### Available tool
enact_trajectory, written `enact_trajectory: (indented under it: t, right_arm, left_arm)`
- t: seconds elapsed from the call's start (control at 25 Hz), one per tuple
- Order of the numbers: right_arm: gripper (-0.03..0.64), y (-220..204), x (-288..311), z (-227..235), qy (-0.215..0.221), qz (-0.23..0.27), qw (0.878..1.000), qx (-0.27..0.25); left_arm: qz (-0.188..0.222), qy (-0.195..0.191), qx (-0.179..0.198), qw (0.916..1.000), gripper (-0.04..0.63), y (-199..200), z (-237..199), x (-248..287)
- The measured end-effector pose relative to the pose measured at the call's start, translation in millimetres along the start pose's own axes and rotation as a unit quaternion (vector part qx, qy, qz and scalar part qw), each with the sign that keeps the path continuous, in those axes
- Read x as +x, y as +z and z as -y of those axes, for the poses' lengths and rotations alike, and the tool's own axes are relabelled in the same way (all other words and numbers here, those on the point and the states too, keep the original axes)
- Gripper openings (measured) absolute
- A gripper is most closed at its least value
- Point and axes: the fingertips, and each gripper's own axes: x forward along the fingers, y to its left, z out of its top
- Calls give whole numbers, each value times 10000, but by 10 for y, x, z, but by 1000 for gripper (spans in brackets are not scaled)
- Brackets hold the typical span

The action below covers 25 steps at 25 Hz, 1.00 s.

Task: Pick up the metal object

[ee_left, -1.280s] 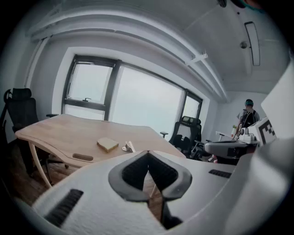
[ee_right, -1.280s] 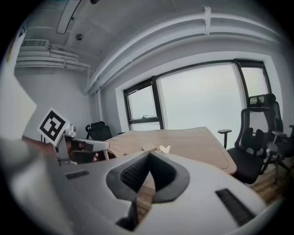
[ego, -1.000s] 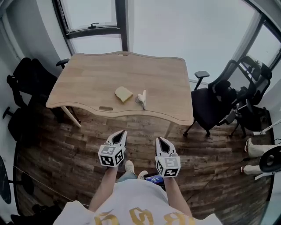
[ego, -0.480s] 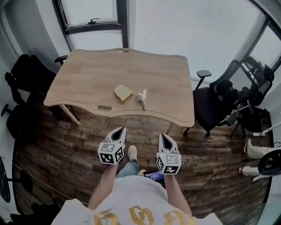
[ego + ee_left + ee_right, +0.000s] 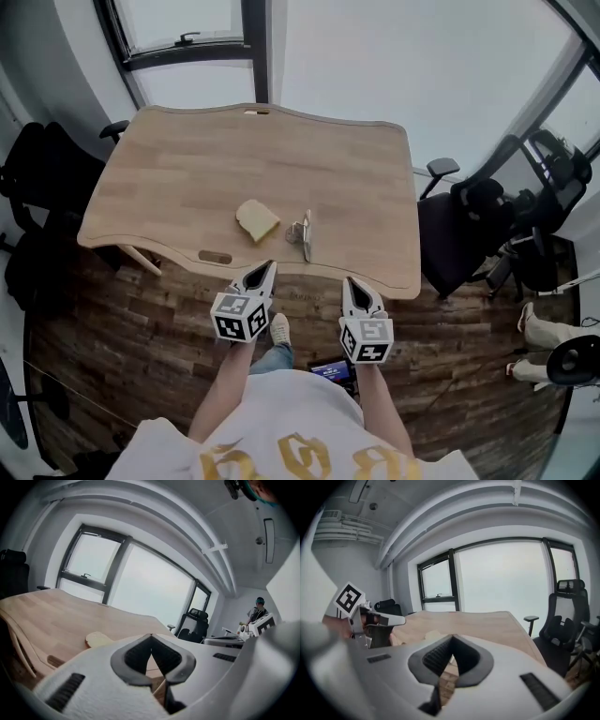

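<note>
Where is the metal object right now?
In the head view, the metal object lies on the wooden table near the edge closest to the person, just right of the tan bread-like slice.

Counter (image 5: 169, 187): pale wood, matt, smooth.
Metal object (image 5: 302, 234): bright, glossy.
Floor (image 5: 122, 328): dark wood planks, rough.
Left tool (image 5: 266, 269), right tool (image 5: 348, 282): matt white plastic.

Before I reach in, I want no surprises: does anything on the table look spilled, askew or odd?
Nothing stands out. The metal object lies near the front edge of the table, beside but apart from a tan slice; nothing spilled. Left gripper and right gripper: shut, empty.
</note>
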Motion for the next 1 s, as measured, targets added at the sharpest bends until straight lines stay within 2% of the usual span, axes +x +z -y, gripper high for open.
enact_trajectory:
  t: [0.12,0.28,0.6,1.0]
  right_arm:
    - [11,163,332,110,-66,-23,10000,34]
    - [11,198,730,177,-150,-170,9997,87]
    - [12,175,1067,181,-148,-289,9991,261]
    - [11,172,1344,357,-207,-290,9986,396]
  left_arm:
    - [-8,-83,-148,9999,20,172,-206,313]
    - [-85,-217,-159,9996,20,315,-458,708]
    - [-218,-607,-394,9971,20,333,-580,1107]
    - [-477,-531,-247,9971,20,313,-711,1428]
